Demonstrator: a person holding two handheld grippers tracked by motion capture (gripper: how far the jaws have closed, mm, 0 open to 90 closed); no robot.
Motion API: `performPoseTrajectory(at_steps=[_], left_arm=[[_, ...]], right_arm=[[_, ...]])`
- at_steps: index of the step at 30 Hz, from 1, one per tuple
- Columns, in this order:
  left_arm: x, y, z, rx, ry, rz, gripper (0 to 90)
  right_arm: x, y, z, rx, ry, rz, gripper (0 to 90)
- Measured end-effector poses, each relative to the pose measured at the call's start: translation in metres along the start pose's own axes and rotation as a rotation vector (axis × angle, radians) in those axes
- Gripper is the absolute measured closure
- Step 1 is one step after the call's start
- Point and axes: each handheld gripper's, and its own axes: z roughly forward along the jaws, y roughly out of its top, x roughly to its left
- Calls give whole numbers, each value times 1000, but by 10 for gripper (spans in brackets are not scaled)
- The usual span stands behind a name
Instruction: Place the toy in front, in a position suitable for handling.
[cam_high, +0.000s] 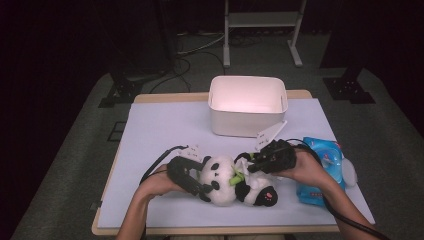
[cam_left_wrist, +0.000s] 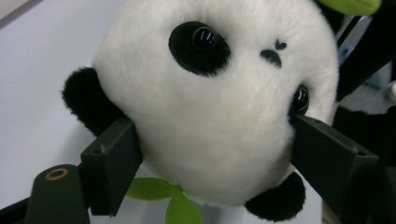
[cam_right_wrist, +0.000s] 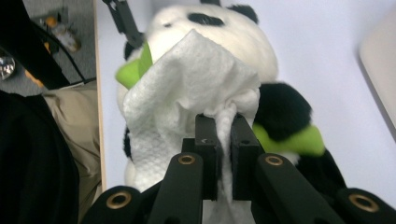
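Your left gripper clamps the round white head of the black-and-white plush panda, which lies on the pale table near its front edge; keep that grip steady. Your right gripper pinches a crumpled white paper wipe over the belly: rub in short, light strokes so the fur doesn't drag.
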Motion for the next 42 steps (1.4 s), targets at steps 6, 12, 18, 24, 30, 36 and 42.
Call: performPoseTrajectory(at_steps=[6, 12, 18, 24, 30, 36, 42], left_arm=[[3, -3, 0, -14, -11, -8, 179], [3, -4, -1, -8, -10, -15, 155], [2, -3, 0, 1, -2, -12, 100], [3, -5, 0, 0, -6, -6, 91], [4, -10, 4, 31, -18, -23, 92], [4, -7, 4, 8, -19, -19, 140], [1, 0, -2, -28, -25, -28, 153]], right_arm=[[8, 16, 7, 16, 1, -44, 839], [8, 13, 11, 15, 18, -39, 841], [9, -3, 8, 2, 22, -18, 847], [7, -15, 7, -6, 13, 3, 849], [4, -19, 5, -17, 16, 21, 849], [3, -5, 4, -21, 11, 0, 846], [4, 10, 3, -20, 4, -25, 844]])
